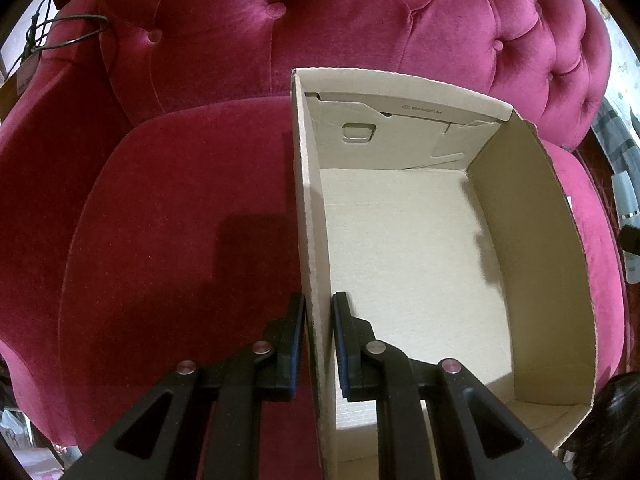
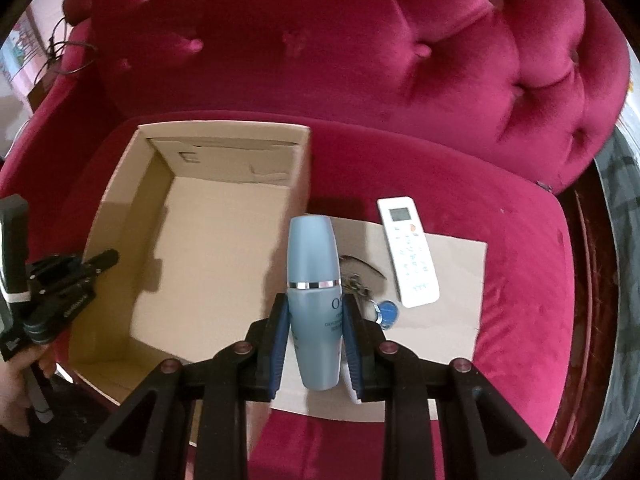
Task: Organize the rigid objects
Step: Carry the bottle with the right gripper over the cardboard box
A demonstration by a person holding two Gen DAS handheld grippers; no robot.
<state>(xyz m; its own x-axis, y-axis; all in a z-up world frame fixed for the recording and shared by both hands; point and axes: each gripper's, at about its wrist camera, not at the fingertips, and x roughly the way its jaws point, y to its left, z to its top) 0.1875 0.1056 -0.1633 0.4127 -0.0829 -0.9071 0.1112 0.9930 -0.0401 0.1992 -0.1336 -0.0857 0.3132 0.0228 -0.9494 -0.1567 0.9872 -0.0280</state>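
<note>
An open cardboard box (image 1: 400,248) sits on a red velvet armchair seat; it also shows in the right wrist view (image 2: 200,248), with nothing inside. My left gripper (image 1: 319,312) straddles the box's left wall (image 1: 312,240), its jaws closed against the cardboard. My right gripper (image 2: 314,312) is shut on a pale blue bottle (image 2: 314,280) with a silver band, held above a flat cardboard sheet (image 2: 448,300). A white remote (image 2: 410,250) and a keyring with a blue tag (image 2: 387,312) lie on that sheet. The left gripper (image 2: 100,260) shows at the box's left wall.
The tufted armchair back (image 2: 340,52) rises behind the seat (image 1: 180,220). Cables (image 1: 60,36) hang over the left armrest. A white bottle-like object (image 1: 626,200) shows at the far right edge of the left wrist view.
</note>
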